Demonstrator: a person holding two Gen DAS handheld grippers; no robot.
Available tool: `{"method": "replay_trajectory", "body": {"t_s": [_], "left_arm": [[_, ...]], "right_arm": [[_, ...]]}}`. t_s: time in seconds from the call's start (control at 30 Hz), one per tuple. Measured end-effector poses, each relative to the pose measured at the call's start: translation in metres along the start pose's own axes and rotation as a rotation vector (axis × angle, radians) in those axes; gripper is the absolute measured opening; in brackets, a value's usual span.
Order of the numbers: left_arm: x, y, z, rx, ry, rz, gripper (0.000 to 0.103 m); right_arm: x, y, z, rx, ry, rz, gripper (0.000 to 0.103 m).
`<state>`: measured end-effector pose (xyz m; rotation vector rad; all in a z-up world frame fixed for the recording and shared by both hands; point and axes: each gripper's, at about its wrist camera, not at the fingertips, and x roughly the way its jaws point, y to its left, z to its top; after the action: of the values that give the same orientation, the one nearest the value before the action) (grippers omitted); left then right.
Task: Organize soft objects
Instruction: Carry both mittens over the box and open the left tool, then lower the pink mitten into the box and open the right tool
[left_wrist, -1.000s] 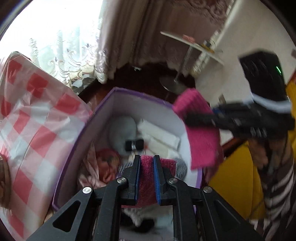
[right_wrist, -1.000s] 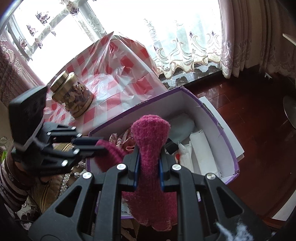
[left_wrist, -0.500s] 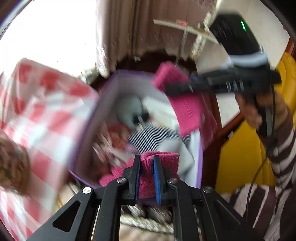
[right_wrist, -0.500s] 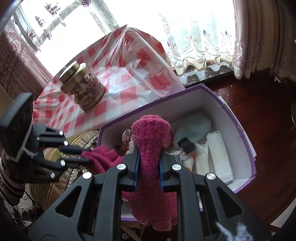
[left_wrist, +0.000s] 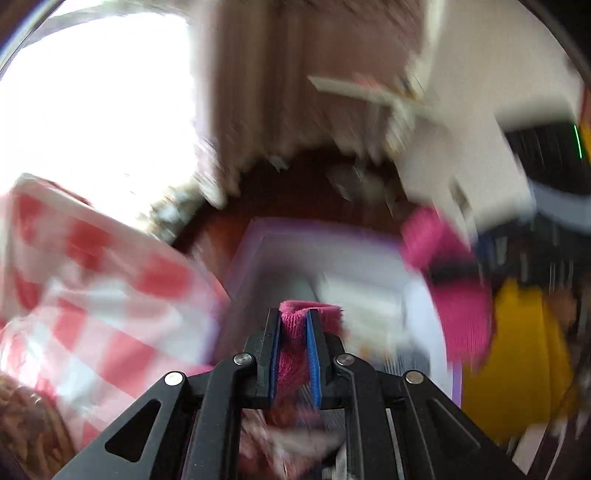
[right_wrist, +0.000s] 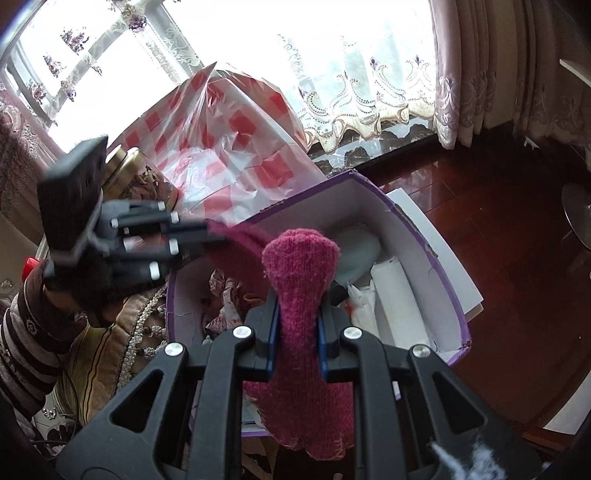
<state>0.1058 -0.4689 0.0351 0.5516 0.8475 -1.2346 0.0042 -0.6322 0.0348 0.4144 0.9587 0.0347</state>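
Grippers both pinch one pink sock (right_wrist: 299, 295) above the purple box (right_wrist: 417, 236). Left gripper (left_wrist: 293, 354) squeezes one end, and right gripper (right_wrist: 297, 332) squeezes the other end by the checked cloth (right_wrist: 229, 140)

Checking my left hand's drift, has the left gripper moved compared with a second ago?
Yes. In the right wrist view the left gripper has risen and now overlaps the gold-lidded jar, which it earlier sat below.
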Motion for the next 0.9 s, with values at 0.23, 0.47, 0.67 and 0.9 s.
{"method": "replay_trajectory", "body": {"t_s": [0.23,0.47,0.67,0.9], "left_arm": [[0.005,-0.045,-0.043,0.216,0.233,-0.130,0.017],[-0.011,-0.056,-0.075,0.195,0.370,-0.271,0.039],[-0.058,-0.032,-0.097,-0.020,0.234,-0.313,0.054],[-0.118,0.016,-0.131,-0.436,-0.010,-0.198,0.058]], "right_arm": [[0.020,0.014,-0.002,-0.042,0.054,0.037,0.020],[0.045,0.043,0.001,-0.160,0.129,0.055,0.020],[0.064,0.085,0.011,-0.455,0.199,-0.003,0.020],[0.107,0.117,0.021,-0.733,0.309,-0.030,0.020]]}}
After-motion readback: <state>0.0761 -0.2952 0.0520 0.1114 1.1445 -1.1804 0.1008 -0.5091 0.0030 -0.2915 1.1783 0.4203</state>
